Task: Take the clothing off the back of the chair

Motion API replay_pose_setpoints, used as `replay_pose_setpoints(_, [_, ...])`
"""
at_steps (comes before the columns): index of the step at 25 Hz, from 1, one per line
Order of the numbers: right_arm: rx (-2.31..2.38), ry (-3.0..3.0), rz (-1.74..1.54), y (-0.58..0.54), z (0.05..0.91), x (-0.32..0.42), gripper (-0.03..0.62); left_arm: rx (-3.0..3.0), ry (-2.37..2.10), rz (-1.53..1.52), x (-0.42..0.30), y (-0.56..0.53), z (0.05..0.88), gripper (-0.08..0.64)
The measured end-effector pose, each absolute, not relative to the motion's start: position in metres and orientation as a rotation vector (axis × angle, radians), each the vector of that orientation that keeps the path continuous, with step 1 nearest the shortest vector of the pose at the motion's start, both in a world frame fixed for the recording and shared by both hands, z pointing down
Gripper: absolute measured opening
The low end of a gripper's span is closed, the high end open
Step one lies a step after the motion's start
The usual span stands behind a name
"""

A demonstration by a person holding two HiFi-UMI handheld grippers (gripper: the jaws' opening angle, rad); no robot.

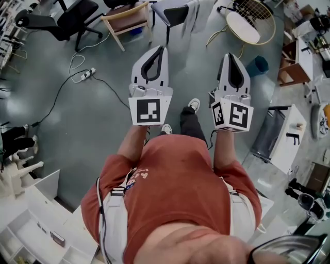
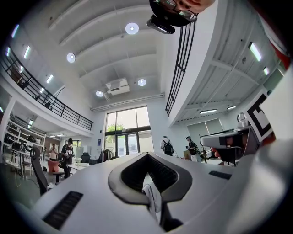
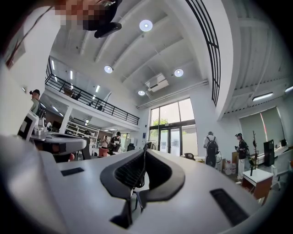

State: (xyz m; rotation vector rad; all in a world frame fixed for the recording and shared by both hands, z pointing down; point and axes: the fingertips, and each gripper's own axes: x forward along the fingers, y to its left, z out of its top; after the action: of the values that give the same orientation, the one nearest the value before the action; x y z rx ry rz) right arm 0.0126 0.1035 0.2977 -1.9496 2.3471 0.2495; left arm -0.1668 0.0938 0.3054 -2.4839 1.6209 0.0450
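Approach step: open both tools before reaching the chair, then pinch the fabric at its top fold and lift it clear.
- left gripper (image 1: 162,49): clenched, empty
- right gripper (image 1: 230,54): likewise clamped on nothing
- clothing (image 1: 194,12) — pale, limp cloth — hangs at the right edge of chair (image 1: 173,14) (dark padded seat, thin legs), well ahead.

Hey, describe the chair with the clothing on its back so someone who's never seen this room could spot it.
On the grey floor, a row of chairs runs along the far side. The chair you want stands between the wooden-framed chair and the round wicker chair with a white cushion. It alone has a pale garment draped over its back.
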Motion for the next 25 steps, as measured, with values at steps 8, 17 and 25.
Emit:
replay_pose_setpoints(8, [-1.950, 2.363, 0.239, 0.072, 0.308, 0.020, 0.026, -2.482, 1.623, 0.053, -0.157, 0.064, 0.309, 0.014])
replay_pose_setpoints(17, [-1.940, 2.345, 0.211, -0.002, 0.313, 0.063, 0.026, -2.457, 1.619, 0.044, -0.116, -0.008, 0.307, 0.014])
replay_pose_setpoints(25, [-1.906, 2.339, 0.193, -0.088, 0.299, 0.119, 0.026, -2.447, 1.643, 0.047, -0.061, -0.089, 0.290, 0.014])
